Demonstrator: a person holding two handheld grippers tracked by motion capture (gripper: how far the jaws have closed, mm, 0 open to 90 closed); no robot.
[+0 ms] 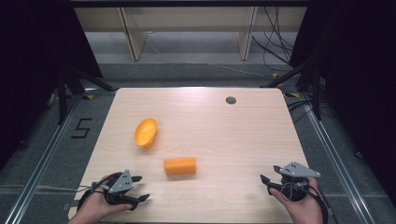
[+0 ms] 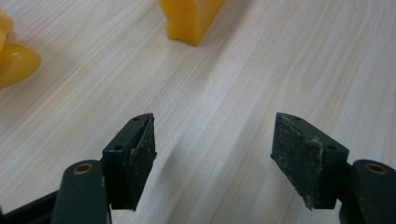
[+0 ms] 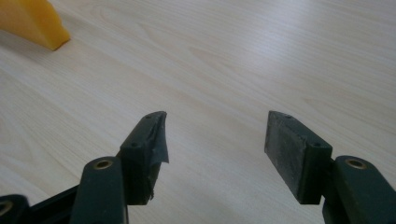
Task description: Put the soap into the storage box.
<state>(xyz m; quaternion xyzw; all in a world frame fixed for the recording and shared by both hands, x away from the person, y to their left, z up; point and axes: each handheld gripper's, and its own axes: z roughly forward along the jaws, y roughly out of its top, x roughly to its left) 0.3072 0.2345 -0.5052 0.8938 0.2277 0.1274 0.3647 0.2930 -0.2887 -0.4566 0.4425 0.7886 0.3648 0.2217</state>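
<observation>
High view: an orange block (image 1: 180, 166) lies on its side mid-table (image 1: 233, 140), between the left gripper (image 1: 137, 188) and right gripper (image 1: 266, 182), apart from both; an orange bowl (image 1: 145, 132) lies tipped beyond it. Both grippers' jaws stand spread, holding nothing. The block looks light, stiff and smooth, probably plastic, perhaps slippery; pinching across its flat long sides seems safest.

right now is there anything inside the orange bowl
The orange bowl lies tipped on the table, its opening turned partly toward the high view. The visible part of the inside looks empty. The deeper part is hidden by its rim, so that cannot be seen.
</observation>
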